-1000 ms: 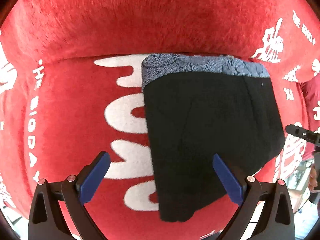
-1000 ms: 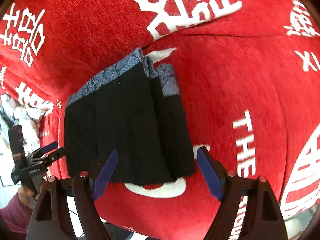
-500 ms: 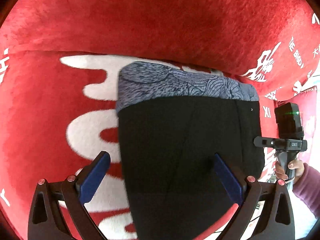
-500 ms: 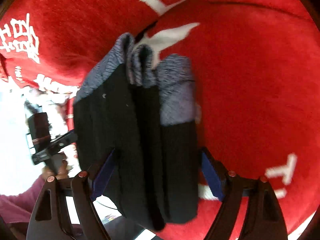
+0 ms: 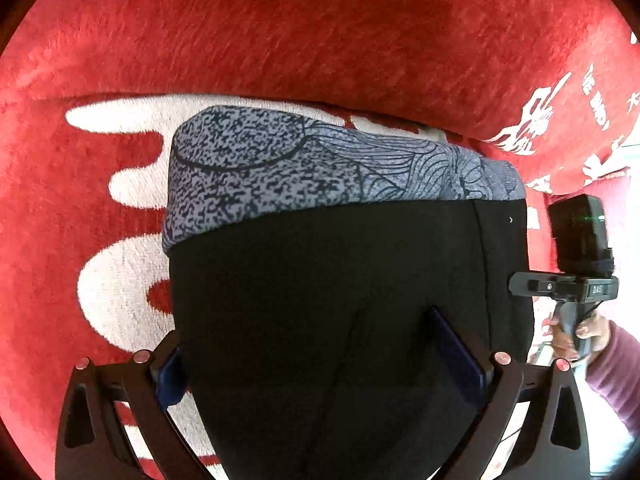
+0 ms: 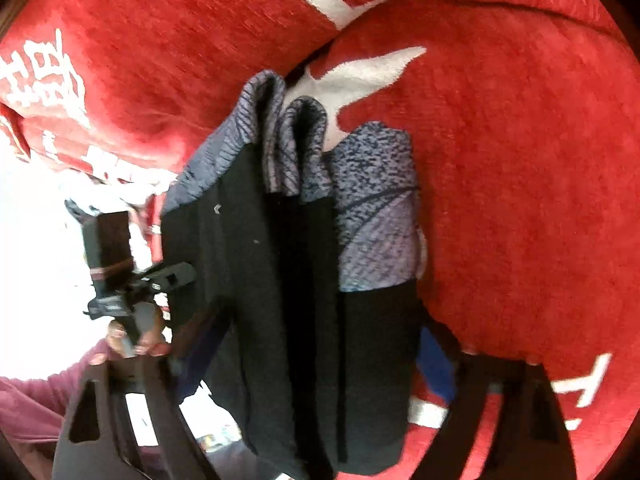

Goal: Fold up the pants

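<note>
Left wrist view, folded pants between spread fingers, red blanket

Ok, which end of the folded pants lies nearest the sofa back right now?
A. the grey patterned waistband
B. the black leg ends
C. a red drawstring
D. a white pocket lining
A: in the left wrist view the grey patterned waistband runs along the far edge of the black pants, next to the red sofa back.

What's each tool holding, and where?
Pants, black near end, sit within left tool and right tool, whose jaws have just been closing. Grip itself: cannot tell.
</note>
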`<state>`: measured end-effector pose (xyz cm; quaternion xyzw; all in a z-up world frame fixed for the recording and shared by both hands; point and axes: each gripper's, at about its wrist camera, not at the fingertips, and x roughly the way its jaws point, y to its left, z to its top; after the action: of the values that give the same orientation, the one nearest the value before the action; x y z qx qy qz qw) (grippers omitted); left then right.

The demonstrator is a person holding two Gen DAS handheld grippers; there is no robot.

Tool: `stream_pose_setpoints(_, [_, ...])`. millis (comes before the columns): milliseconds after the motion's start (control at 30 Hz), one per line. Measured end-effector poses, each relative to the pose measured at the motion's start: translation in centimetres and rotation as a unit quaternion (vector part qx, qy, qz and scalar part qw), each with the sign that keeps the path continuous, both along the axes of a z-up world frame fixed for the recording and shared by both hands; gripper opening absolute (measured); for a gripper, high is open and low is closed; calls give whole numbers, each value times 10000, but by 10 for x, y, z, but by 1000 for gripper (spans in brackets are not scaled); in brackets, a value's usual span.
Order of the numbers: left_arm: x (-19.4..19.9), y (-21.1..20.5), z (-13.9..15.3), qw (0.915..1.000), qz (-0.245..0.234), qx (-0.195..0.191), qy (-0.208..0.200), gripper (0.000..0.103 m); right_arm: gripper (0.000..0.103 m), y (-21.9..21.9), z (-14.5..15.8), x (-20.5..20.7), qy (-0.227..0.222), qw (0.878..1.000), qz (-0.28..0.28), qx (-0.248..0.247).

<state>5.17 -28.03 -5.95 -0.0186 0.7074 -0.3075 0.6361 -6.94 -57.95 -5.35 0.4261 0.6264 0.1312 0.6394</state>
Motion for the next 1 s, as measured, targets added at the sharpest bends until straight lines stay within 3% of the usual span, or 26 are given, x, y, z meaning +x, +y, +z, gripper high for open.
stream_pose_setpoints(100, [-10, -8, 18, 9992, -162, 55, -354, 80, 63, 0, 5, -2, -45, 10000, 24, 43])
stream_pose_setpoints(233, [-22, -3, 42, 9980, -193, 134, -585, 65, 50, -2, 19, -8, -169, 9996, -97, 227])
stream_pose_setpoints(400, [-38, 7, 72, 9979, -177, 168, -595, 64, 48, -1, 38, -21, -205, 9976, -287, 601])
stream_pose_setpoints(600, [-60, 39, 103, 9974, -125, 345, -625, 64, 48, 31, 66, -42, -254, 9953, -107, 928])
stream_pose_setpoints(867, [-84, 89, 129, 9973, 149, 502, -520, 64, 49, 98, 75, -71, -221, 9889, -209, 1452])
stream_pose_setpoints(1000, [-91, 111, 122, 9969, 180, 576, -515, 64, 48, 119, 64, -84, -105, 9888, -324, 1454])
